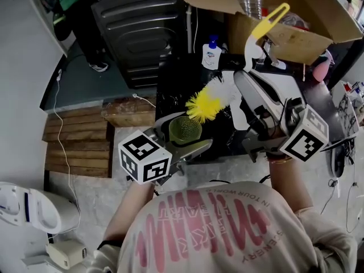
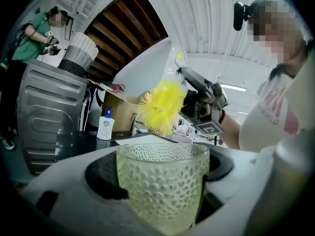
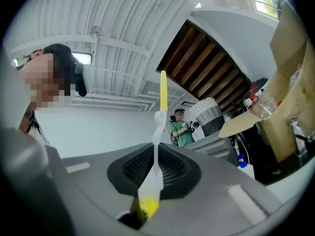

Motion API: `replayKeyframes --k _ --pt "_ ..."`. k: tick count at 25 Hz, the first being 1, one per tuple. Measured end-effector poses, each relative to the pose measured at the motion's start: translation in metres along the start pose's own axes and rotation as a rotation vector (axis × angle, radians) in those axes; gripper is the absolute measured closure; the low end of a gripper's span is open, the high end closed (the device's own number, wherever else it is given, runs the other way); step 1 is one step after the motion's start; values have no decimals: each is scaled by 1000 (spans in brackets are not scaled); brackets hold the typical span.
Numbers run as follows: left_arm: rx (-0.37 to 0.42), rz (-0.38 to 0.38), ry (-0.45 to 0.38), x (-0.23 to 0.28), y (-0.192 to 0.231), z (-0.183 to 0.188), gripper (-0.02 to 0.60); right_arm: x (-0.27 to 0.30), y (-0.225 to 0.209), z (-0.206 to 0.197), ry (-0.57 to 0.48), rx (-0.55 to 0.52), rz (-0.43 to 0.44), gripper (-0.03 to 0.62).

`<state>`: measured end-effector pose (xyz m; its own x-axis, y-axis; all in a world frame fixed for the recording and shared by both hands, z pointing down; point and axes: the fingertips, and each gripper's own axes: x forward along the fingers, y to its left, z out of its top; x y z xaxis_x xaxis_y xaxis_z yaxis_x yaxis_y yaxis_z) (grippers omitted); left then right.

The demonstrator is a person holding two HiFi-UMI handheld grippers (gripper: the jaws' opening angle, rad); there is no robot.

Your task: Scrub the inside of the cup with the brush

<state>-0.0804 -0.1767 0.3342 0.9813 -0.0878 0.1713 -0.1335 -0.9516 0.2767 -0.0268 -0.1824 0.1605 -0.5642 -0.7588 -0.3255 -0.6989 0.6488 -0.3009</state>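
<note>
My left gripper (image 1: 183,134) is shut on a pale green dimpled glass cup (image 1: 185,129), held upright with its mouth free. The left gripper view shows that cup (image 2: 162,186) squeezed between the two jaws. My right gripper (image 1: 245,84) is shut on the white handle of a brush (image 1: 250,53). Its yellow bristle head (image 1: 205,106) hangs just above and to the right of the cup's rim, outside the cup. From the left gripper view the bristles (image 2: 162,107) float over the rim, apart from it. In the right gripper view the handle (image 3: 156,132) runs up between the jaws.
A black tabletop (image 1: 170,90) lies below the cup, with a soap bottle (image 1: 211,53) at its back. Behind stand an open cardboard box (image 1: 296,33) and a dark grey machine (image 1: 142,27). A wooden pallet (image 1: 74,141) lies at left; a person in green (image 1: 74,4) stands far left.
</note>
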Motion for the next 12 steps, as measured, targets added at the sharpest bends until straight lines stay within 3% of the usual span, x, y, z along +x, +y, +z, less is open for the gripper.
replayKeyframes --k 12 --pt "-40 98 -101 24 2 28 170 -37 -70 -1 34 72 -134 553"
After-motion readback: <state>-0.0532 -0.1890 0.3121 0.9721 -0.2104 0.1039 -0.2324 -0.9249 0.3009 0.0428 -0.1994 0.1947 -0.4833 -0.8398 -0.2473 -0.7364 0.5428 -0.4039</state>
